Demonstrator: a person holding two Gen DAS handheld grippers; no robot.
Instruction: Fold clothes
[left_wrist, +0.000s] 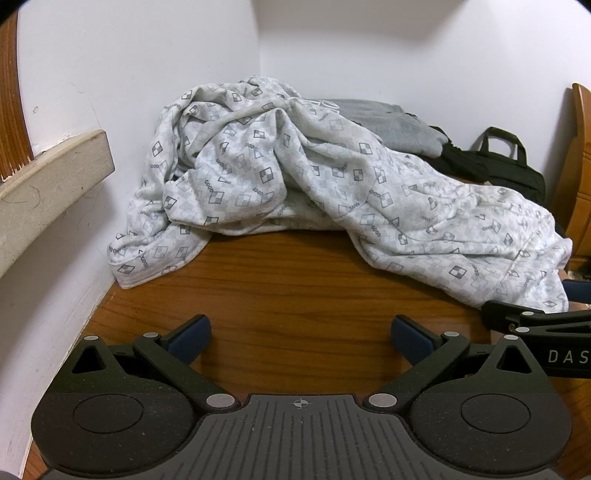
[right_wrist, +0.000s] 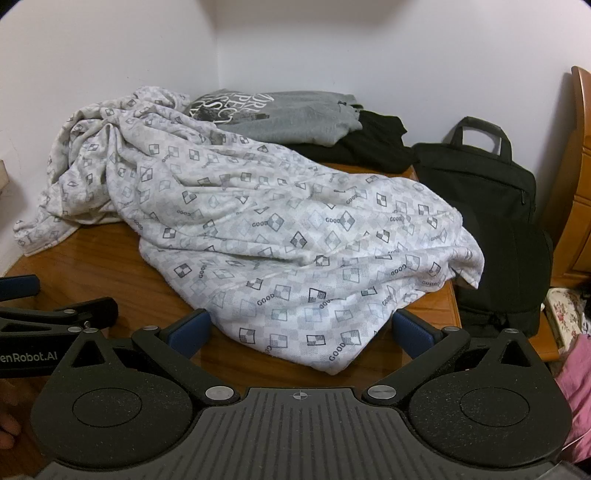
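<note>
right wrist: crumpled patterned garment (right_wrist: 280, 236)

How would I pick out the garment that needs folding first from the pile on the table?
Start at the brown wooden table set in the white corner. The white crumpled cotton garment sprawls across it, in front of the folded grey sweatshirt with printed lettering and the folded black garment. Only it is unfolded and carries a grey checked-diamond "GOOD" print.

Both wrist cameras look forward and downward over their own tongs, low and close above the desk (left_wrist: 295, 295), toward the wall corner, the left one further left, sharing the patterned cloth (right_wrist: 277, 229) heaped there.
</note>
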